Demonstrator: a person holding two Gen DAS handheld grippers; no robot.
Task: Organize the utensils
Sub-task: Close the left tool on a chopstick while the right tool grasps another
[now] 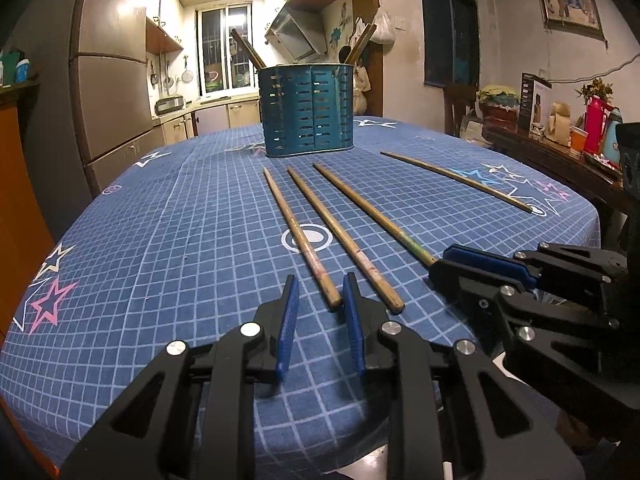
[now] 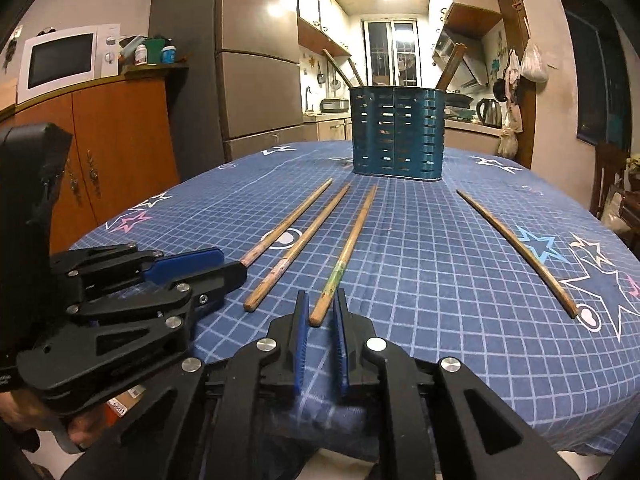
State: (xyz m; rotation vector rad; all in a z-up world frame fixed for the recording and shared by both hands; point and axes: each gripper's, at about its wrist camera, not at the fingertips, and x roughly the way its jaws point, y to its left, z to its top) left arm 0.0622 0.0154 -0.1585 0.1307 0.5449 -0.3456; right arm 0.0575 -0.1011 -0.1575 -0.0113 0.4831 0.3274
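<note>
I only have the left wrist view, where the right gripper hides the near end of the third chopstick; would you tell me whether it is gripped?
Observer: No. In the right wrist view the right gripper is open, and the near end of the green-banded chopstick lies between its pads with a gap showing.
Operator: Thank you. What stands left of the table, beyond my frame?
Observer: A white microwave sits on top of the orange cabinet.
</note>
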